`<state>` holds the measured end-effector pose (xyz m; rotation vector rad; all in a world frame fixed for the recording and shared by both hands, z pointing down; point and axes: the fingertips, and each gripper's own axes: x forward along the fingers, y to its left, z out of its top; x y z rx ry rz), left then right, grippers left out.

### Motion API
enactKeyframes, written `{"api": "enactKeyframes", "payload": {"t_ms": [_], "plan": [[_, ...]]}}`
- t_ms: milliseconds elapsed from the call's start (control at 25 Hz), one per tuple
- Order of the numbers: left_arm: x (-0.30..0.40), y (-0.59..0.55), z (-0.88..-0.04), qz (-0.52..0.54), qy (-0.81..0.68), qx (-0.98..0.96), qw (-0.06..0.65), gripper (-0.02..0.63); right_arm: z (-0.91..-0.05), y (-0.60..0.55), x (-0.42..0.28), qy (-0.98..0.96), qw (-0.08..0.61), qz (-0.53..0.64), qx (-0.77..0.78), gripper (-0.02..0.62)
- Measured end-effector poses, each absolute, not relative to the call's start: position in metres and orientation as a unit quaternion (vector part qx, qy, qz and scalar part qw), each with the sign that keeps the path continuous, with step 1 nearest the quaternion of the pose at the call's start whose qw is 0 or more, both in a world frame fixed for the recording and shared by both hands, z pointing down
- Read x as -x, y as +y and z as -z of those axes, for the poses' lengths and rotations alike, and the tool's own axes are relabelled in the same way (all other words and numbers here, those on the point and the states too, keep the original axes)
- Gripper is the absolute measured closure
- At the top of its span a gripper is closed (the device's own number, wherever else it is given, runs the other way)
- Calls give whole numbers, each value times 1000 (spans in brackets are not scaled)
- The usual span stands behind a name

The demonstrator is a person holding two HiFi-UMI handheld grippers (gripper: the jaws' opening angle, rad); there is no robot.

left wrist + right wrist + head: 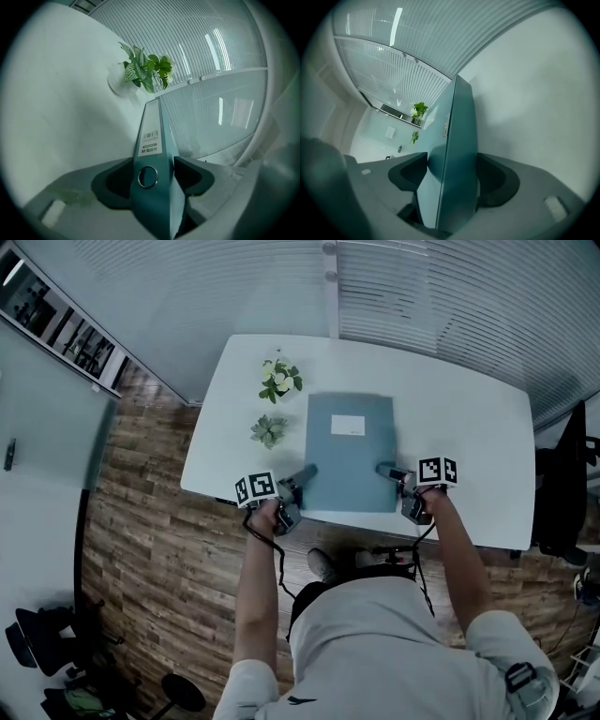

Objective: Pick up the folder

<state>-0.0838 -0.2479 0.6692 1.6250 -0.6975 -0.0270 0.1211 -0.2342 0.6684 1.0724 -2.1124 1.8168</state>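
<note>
The left gripper (305,474) is clamped on the folder (349,451) at its spine side, and the right gripper (384,469) is clamped on the opposite long edge, both at the near corners. The one folder lies flat, its near edge just inside the table (469,446) front edge. Its long axis runs away from the person, label (347,426) at the far end. Two plants (279,381) stand left of it, with bare tabletop to the right.

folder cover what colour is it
The folder is plain teal blue; clearest in the head view.
</note>
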Motion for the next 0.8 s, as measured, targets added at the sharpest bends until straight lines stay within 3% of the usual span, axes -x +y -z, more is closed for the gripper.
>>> {"api": "enactKeyframes", "payload": {"t_ms": [400, 640, 800], "plan": [[93, -243, -665, 95, -272, -686, 669, 342, -665, -233, -120, -712, 74, -605, -349, 268], [77, -241, -636, 170, -192, -690, 677, 297, -664, -235, -115, -713, 50, -617, -329, 247], [60, -238, -640, 106, -188, -714, 666, 282, -665, -235, -109, -718, 58, -614, -322, 247]]}}
